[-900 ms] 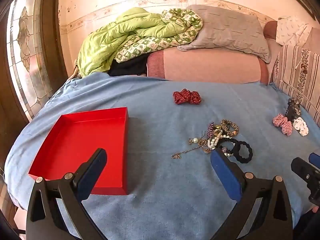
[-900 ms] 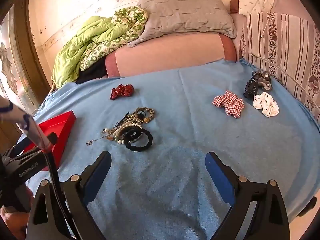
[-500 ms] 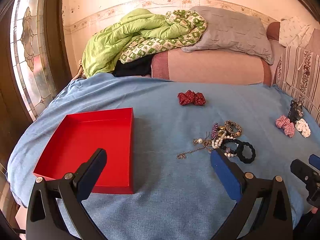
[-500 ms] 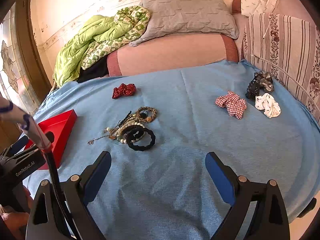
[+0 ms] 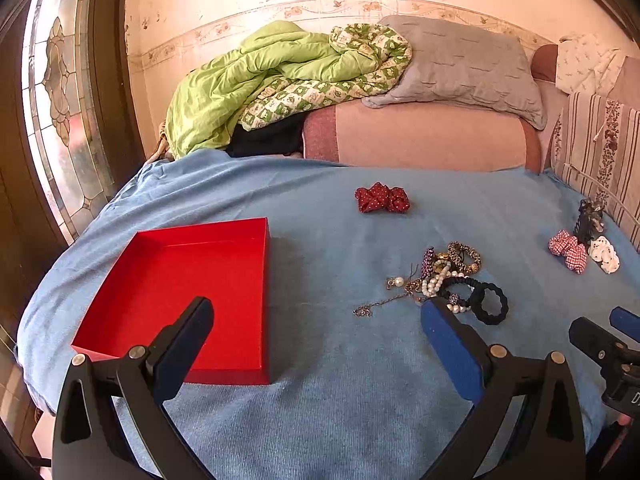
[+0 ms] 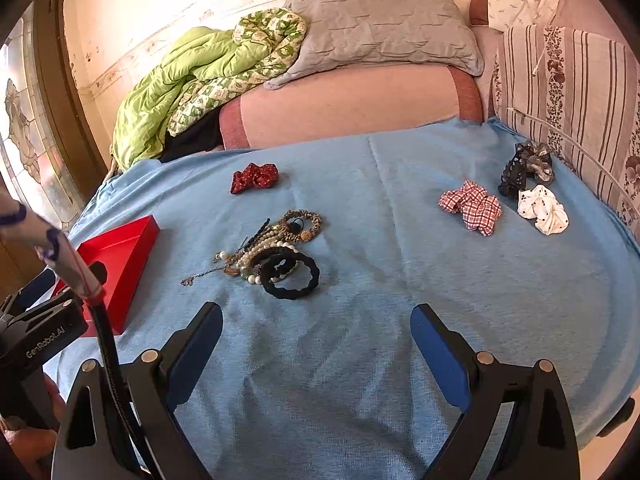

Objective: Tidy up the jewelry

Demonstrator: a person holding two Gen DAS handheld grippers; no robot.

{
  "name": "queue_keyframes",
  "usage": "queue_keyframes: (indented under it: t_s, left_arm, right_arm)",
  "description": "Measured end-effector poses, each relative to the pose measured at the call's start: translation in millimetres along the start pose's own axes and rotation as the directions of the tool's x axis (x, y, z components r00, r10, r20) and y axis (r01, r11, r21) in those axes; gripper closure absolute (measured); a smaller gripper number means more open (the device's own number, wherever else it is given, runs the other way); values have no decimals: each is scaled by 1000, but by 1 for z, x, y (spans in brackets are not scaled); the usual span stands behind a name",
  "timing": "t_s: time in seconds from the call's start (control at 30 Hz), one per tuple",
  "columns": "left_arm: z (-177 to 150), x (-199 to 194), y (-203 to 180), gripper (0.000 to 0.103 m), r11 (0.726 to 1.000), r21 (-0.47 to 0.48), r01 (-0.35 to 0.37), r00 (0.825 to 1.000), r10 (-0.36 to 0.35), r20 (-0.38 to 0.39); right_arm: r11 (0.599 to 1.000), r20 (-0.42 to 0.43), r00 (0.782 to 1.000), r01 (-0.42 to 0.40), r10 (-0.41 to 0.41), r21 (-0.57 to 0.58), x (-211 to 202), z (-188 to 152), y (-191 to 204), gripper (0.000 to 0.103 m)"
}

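From the left wrist view, we see our left gripper (image 5: 316,340) with its jaws spread as wide as they go and nothing between them, hanging over the near edge of the bed (image 5: 320,420). The jewelry heap (image 5: 444,276) lies ahead and off the right jaw, whose tip covers the heap's near fringe; a thin chain (image 5: 376,306) trails from it toward the red box (image 5: 192,280), which sits empty by the bed's left edge. The right gripper (image 5: 612,344) is cut off at the frame's side.

From the right wrist view, our right gripper (image 6: 316,344) also has its jaws fully apart and empty. The heap (image 6: 272,256) lies ahead and slightly left, its long axis slanting from chain end to leopard-print band (image 6: 302,222). We judge both hands about equally near. How the beads and bands are tangled we cannot make out.
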State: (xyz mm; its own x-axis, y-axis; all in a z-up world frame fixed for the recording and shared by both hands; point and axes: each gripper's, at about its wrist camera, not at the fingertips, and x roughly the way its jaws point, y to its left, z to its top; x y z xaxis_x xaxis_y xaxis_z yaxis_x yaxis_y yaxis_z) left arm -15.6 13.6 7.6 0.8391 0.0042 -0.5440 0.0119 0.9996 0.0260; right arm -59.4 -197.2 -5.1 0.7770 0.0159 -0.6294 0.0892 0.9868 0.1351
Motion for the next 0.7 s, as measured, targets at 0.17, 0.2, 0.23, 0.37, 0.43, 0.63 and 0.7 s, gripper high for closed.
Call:
queue_keyframes:
  t_s: [0.17,0.2,0.23,0.37,0.43,0.63,0.7]
  left_arm:
    - [-1,-4,-4,0,999,33,-12,1000,13,-9]
    - [-1,-5,-4,0,999,40,-16,1000,16,-11]
    - [0,-4,-6,0,998,63,-29,999,31,-19]
    - [-1,-6,-5,0,998,56,-29,999,31,-20]
    - [-1,-7,-6,0,997,71,-40,999,41,-20]
    - [-4,-11,-6,0,996,78,-34,998,38,-47]
    - [-5,-9,-1,0,999,50,-8,998,11,-59]
  right_arm:
    - [999,12,1000,16,-16,-27,1,0,1,5]
    - [1000,4,1000,2,-1,-11,1,1,0,5]
    - [1000,1,1000,2,-2,-12,1,0,0,5]
    - [1000,0,1000,6,-6,-26,2,0,2,5]
    - [1000,-1,1000,3,-4,-30,2,0,3,5]
    - [999,-9,1000,-13,12,-32,8,-1,2,5]
    - [999,-18,1000,-25,24,-25,11,0,3,5]
